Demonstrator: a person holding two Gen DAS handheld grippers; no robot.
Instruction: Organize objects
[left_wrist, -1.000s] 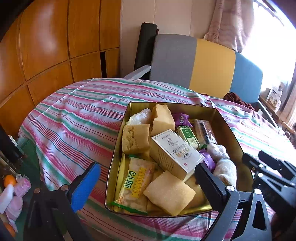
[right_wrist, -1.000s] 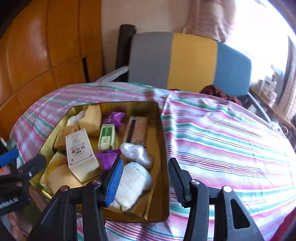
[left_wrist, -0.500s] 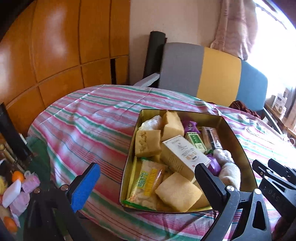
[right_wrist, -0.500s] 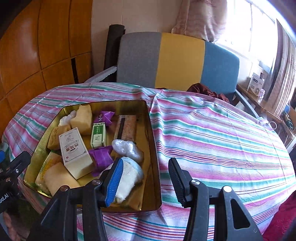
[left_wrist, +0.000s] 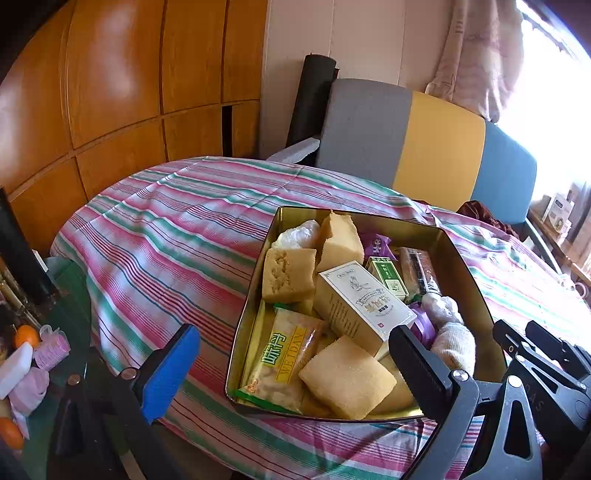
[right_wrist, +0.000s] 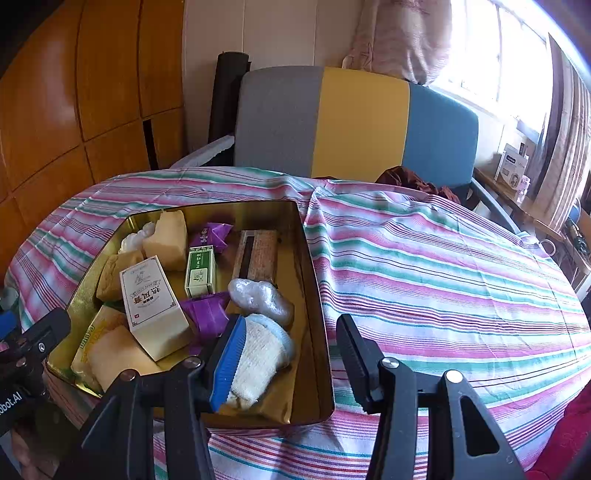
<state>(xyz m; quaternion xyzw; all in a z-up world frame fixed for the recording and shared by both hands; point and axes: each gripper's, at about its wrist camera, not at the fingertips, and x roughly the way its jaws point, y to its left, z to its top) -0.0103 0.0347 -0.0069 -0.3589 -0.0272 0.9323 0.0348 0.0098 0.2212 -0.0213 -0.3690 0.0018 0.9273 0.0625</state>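
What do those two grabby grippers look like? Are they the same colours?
Yes, they match. Each gripper, left gripper and right gripper, is a black plastic frame with cut-out holes and silver screws. One finger wears a bright blue ridged pad, the other a black ridged pad. In the right view, white lettering shows on the left gripper's side. No cables or sleeves are visible.
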